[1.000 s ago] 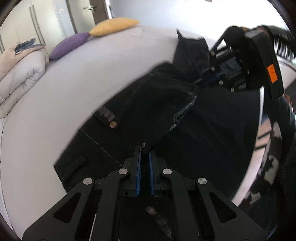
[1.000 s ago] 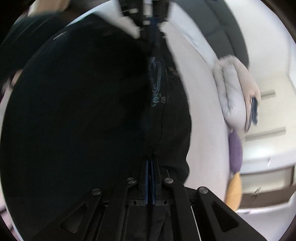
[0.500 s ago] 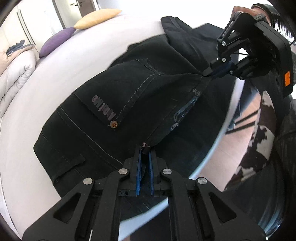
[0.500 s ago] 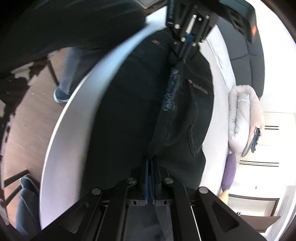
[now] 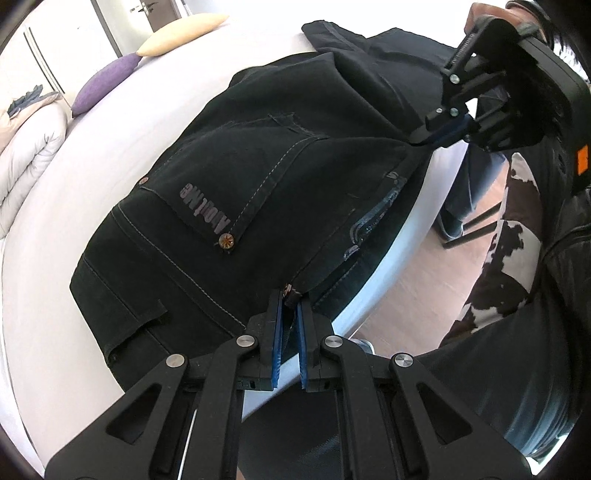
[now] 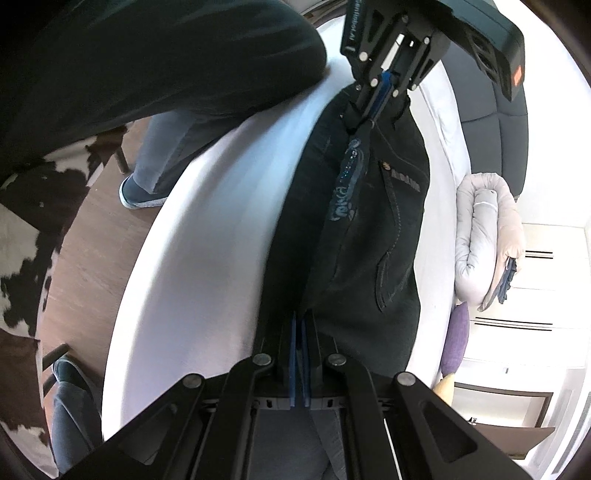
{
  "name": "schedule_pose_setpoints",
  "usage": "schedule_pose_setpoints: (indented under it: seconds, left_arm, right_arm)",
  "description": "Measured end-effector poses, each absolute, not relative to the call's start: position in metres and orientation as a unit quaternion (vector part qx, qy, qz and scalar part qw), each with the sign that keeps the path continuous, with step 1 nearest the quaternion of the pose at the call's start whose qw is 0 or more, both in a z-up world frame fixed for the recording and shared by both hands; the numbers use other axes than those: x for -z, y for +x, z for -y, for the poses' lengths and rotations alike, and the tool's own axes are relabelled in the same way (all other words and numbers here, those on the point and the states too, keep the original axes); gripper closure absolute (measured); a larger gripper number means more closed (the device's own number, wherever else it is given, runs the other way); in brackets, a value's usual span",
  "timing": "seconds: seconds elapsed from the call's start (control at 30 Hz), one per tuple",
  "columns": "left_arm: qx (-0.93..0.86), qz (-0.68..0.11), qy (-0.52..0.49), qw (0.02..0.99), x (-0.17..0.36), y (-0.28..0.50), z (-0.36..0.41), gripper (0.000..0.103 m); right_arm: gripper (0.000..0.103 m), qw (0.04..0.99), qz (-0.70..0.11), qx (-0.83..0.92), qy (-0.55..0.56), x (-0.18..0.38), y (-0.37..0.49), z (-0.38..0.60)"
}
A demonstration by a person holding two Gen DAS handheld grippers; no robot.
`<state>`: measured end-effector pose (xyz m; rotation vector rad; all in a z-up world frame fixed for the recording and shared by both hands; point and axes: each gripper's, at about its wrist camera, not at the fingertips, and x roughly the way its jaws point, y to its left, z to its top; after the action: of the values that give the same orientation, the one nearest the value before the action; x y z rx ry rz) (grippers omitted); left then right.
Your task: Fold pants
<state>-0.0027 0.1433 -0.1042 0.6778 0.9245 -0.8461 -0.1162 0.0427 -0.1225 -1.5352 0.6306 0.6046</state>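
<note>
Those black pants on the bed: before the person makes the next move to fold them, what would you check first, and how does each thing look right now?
1. Left hand-held gripper closed on the pants: ok, fabric is pinched at its tips.
2. Right hand-held gripper closed on the pants: ok, cloth runs into its shut fingers.
3. Edge between the two grippers pulled straight: ok, it runs taut from one to the other.
4. Pants lying on the bed: mostly ok, but the gripped edge sits right at the bed's rim.
5. Purple pillow and yellow pillow out of the way: ok, both lie far off.
6. Legs lying flat: cannot tell, the far end is bunched.
</note>
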Motion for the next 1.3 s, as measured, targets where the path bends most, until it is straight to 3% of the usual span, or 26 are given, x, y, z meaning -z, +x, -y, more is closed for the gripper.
schedule_pose_setpoints:
  seconds: [0.3,0.53,0.73,0.9,1.0,1.07,1.1,1.2,1.3]
  left_arm:
    - [0.376,-0.426,0.297,0.767,0.113,-0.007,-0.148,0.093]
    - [0.357,-0.442,0.290,0.770,0.087,-0.015,-0.174,0.088]
    - [0.336,-0.394,0.158,0.841,0.035,0.008,-0.171,0.088]
    - [0.322,-0.416,0.092,0.845,0.075,0.043,-0.108,0.088]
    - [0.301,-0.477,0.067,0.823,0.122,0.061,-0.080,0.088]
    - [0.292,-0.462,0.027,0.837,0.131,0.061,-0.085,0.088]
    - [0.292,-0.467,-0.015,0.834,0.134,0.064,-0.093,0.088]
    - [0.298,-0.469,-0.048,0.830,0.137,0.067,-0.102,0.088]
    - [0.296,-0.473,-0.041,0.829,0.137,0.071,-0.099,0.088]
  right_arm:
    - [0.099,0.644,-0.297,-0.261,-0.655,0.137,-0.107,-0.044]
    - [0.096,0.679,-0.307,-0.244,-0.621,0.135,-0.094,-0.046]
    - [0.096,0.715,-0.305,-0.214,-0.591,0.138,-0.092,-0.052]
    - [0.094,0.769,-0.300,-0.180,-0.535,0.134,-0.094,-0.049]
    - [0.066,0.802,-0.290,-0.149,-0.501,0.124,-0.097,-0.041]
    - [0.031,0.839,-0.301,-0.144,-0.430,0.103,-0.097,-0.024]
    - [0.026,0.861,-0.311,-0.147,-0.375,0.090,-0.095,-0.010]
    - [0.025,0.916,-0.333,-0.113,-0.192,0.054,-0.081,0.054]
    - [0.032,0.938,-0.340,-0.048,0.053,0.027,-0.055,0.160]
